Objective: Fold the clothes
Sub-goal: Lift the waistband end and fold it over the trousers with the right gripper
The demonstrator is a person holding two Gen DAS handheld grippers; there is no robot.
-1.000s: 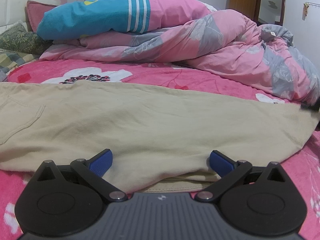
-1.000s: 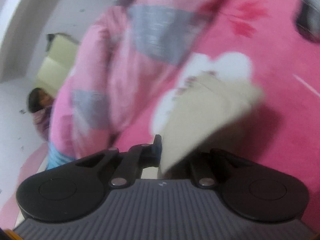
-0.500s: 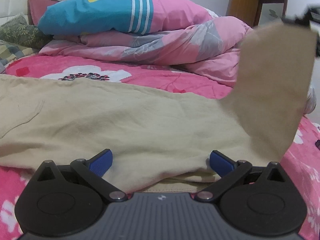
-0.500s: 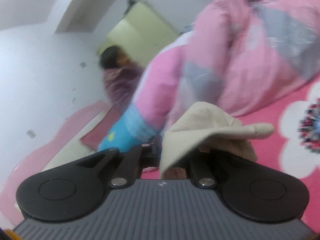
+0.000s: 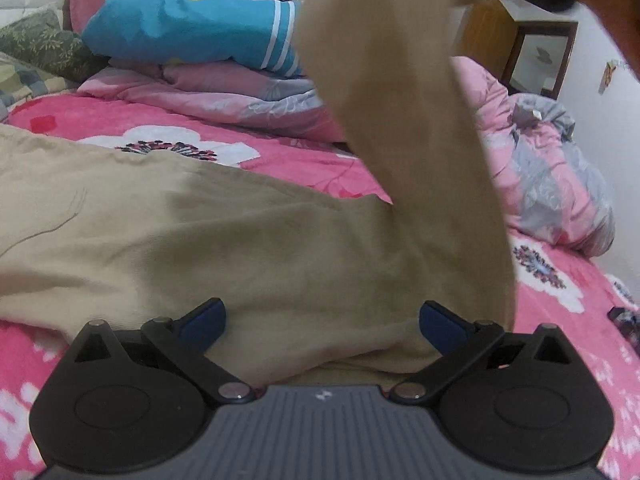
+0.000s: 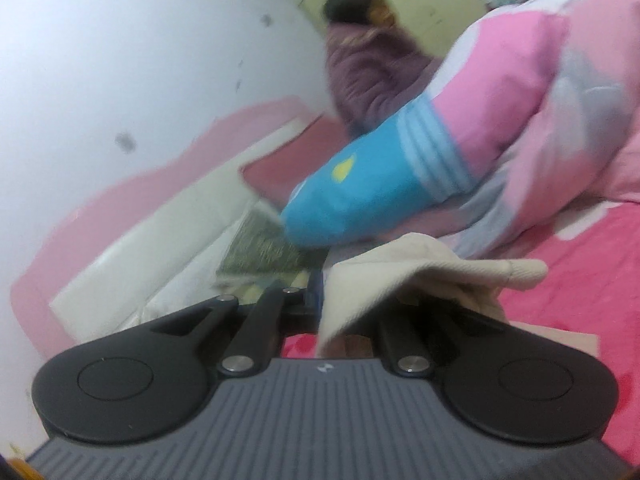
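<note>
Two tools: the right tool clamps the beige trousers' lifted leg; the left tool gapes wide over the bed.

The left wrist view is set low and close over the bed, faced toward the headboard end, with beige trousers filling 6 o'clock and rising to 12. The right wrist view is held higher and rolled, so the bed is tilted; the wall is seen at 10 o'clock. The blue-and-pink pillow and quilt are shared.
</note>
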